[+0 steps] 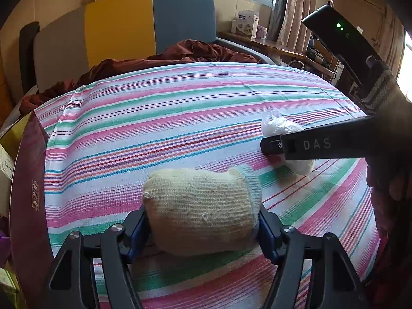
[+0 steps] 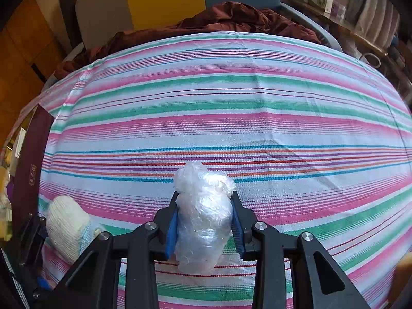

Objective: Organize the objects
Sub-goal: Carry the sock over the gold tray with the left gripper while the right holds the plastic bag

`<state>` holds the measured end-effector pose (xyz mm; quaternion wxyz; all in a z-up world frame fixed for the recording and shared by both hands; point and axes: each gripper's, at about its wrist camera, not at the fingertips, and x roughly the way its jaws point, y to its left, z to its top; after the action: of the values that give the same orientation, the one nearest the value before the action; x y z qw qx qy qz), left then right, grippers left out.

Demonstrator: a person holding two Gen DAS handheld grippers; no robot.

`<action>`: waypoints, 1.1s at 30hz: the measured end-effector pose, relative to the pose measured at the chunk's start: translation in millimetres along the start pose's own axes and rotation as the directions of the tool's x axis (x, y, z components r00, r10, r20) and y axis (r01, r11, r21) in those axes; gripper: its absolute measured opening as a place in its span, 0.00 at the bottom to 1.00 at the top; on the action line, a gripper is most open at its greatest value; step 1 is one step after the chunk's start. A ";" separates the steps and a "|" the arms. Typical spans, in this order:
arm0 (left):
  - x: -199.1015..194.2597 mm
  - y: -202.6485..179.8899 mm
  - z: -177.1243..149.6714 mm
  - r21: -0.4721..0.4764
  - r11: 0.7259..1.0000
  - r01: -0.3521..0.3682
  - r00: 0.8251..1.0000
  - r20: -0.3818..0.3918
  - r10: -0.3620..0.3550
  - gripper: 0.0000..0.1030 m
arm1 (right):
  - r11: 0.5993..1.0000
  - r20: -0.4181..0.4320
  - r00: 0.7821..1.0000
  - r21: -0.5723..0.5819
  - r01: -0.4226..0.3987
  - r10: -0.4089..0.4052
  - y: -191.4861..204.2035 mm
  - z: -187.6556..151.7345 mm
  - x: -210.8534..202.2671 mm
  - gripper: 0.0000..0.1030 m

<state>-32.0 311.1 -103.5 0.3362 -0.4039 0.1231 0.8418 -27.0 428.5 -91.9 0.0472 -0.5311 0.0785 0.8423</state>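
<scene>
Cream knitted wool fills the left tongs (image 1: 203,221): a rolled glove bundle (image 1: 200,211) pinched between the blue pads, resting on the striped sheet (image 1: 180,118) of the bed. To its right, the right tongs (image 2: 204,221) pinch a crumpled clear plastic bag (image 2: 203,219), also low on the sheet. Farther off, a maroon blanket (image 1: 195,51) lies bunched before the yellow-and-blue headboard (image 1: 149,23).

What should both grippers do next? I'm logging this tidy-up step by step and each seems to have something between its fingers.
Probably lift both straight up off the striped cloth. The left gripper is closed on the knitted bundle and the right gripper on the plastic-wrapped bundle, yet both bundles seem to rest on the cloth.
</scene>
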 end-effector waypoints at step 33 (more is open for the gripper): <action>-145.2 71.8 -6.0 -0.132 0.976 -0.175 0.972 0.131 0.192 0.66 | 0.979 0.068 0.997 -0.201 -0.029 0.043 59.5 -14.0 -3.4 0.34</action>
<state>-11.2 187.1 -1.2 0.2400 -0.3486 0.0851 0.9020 -22.7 367.5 -89.8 -0.0189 -0.5008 0.0013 0.8653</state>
